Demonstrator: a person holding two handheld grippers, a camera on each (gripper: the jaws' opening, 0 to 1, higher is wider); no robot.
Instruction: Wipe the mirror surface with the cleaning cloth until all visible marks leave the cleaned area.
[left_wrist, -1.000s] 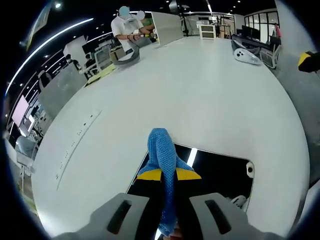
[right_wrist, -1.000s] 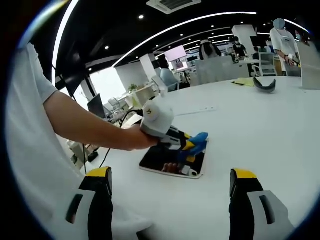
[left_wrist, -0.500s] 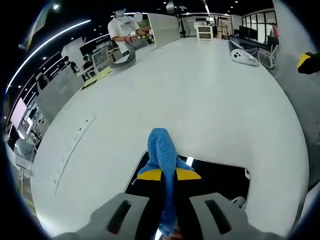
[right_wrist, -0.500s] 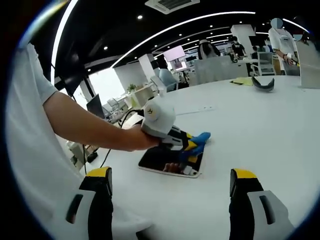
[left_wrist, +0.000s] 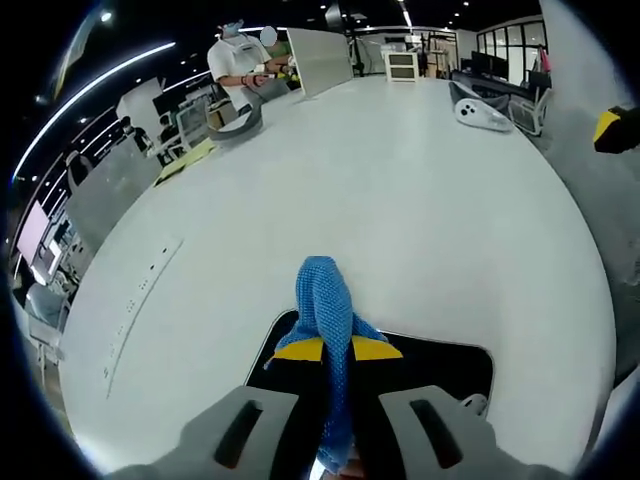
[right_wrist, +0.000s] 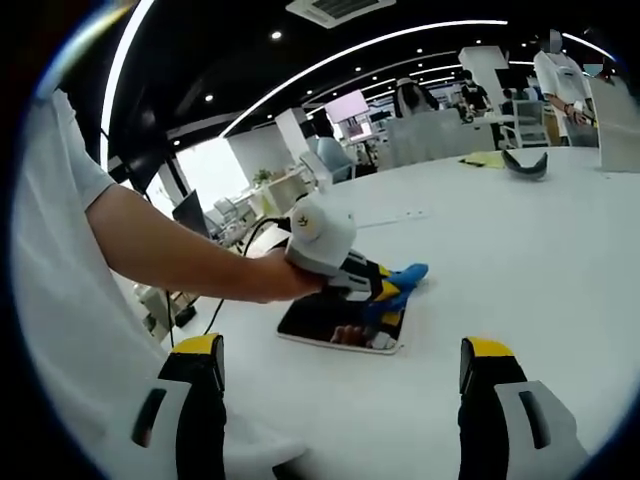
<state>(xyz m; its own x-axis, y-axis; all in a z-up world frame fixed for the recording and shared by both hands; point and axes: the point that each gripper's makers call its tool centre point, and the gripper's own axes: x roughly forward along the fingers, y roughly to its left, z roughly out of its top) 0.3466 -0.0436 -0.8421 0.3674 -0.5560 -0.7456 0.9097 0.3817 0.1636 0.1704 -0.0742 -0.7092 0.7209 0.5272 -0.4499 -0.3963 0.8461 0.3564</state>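
Legible text, labels, brands, numbers, signs: none I can read in either gripper view from here.

The mirror (right_wrist: 340, 322) is a dark, rounded-corner rectangle lying flat on the white surface (left_wrist: 400, 200), reflecting ceiling lights. The cloth (left_wrist: 325, 310) is blue and knitted, bunched into a narrow fold; its rounded end juts out over the mirror's far edge, pressed down onto the glass.
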